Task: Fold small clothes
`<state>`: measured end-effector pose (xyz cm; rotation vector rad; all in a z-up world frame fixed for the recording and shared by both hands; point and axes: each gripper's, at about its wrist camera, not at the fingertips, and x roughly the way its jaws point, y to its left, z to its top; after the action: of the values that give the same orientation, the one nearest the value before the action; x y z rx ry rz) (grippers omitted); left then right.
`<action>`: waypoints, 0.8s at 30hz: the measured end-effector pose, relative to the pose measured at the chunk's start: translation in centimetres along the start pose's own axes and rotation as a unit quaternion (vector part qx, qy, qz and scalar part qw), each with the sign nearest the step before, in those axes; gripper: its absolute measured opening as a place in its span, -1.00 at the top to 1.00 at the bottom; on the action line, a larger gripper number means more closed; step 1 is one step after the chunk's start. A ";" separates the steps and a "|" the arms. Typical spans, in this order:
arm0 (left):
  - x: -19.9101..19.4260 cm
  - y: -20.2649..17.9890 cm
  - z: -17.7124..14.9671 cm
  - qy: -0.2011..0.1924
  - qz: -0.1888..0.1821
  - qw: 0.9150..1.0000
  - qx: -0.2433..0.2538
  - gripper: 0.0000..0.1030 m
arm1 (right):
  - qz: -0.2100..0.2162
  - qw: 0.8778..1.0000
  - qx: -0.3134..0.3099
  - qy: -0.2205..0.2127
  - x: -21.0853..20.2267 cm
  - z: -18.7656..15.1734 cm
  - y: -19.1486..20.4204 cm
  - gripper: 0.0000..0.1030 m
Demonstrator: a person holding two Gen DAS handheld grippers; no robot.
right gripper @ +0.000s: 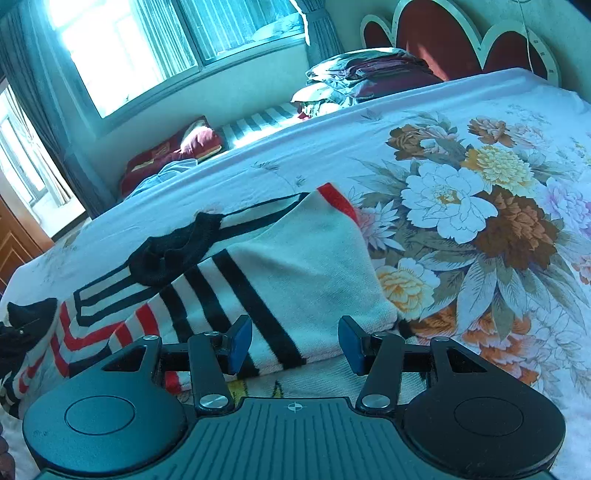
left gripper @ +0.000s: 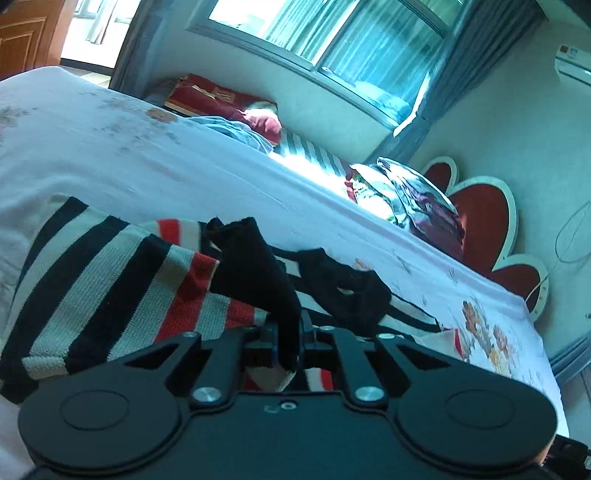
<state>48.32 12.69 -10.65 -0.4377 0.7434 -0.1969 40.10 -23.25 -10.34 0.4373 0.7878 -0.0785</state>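
A small knitted sweater (left gripper: 110,280) with black, pale and red stripes lies on the bed. My left gripper (left gripper: 293,347) is shut on its black cuff (left gripper: 255,273), which rises from the jaws and folds over the striped body. The black collar (left gripper: 343,291) lies just right of it. In the right wrist view the same sweater (right gripper: 306,266) shows its white part with black stripes, and the collar (right gripper: 173,247) sits at its far left. My right gripper (right gripper: 295,345) hovers open over the sweater's near edge, its blue pads (right gripper: 240,341) apart with nothing pinched between them.
The bed wears a floral sheet (right gripper: 480,206) that spreads to the right. Folded pillows (right gripper: 369,74) are stacked by the red headboard (right gripper: 436,29). A red cushion (right gripper: 199,142) lies on the striped window bench beyond the far bed edge. A wooden door (left gripper: 26,33) is at the left.
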 end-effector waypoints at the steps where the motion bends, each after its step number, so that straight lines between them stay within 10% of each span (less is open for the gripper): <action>1: 0.4 -1.1 -0.4 0.006 0.002 1.000 0.011 0.85 | 0.004 1.000 0.003 0.000 0.2 0.4 -0.7 -0.02; 14: 6.1 -11.2 -5.4 0.081 0.006 0.992 0.099 0.82 | 0.030 0.999 0.035 0.012 1.4 2.9 -7.1 -0.02; 17: 7.8 -12.4 -6.9 0.116 -0.001 0.987 0.112 0.57 | 0.036 0.998 0.040 0.019 1.5 3.1 -8.0 -0.02; 21: 8.5 -14.4 -8.5 0.115 -0.056 0.983 0.128 -0.48 | 0.048 0.997 0.051 0.027 1.2 3.1 -8.6 -0.02; 24: 7.5 -14.8 -8.5 0.116 -0.096 0.981 0.120 -0.28 | 0.064 0.995 0.060 0.036 1.3 3.2 -8.6 -0.02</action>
<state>47.58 -5.61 -14.03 -0.2569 0.8934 -0.5206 41.20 -32.18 -12.32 0.6064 0.8274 0.0099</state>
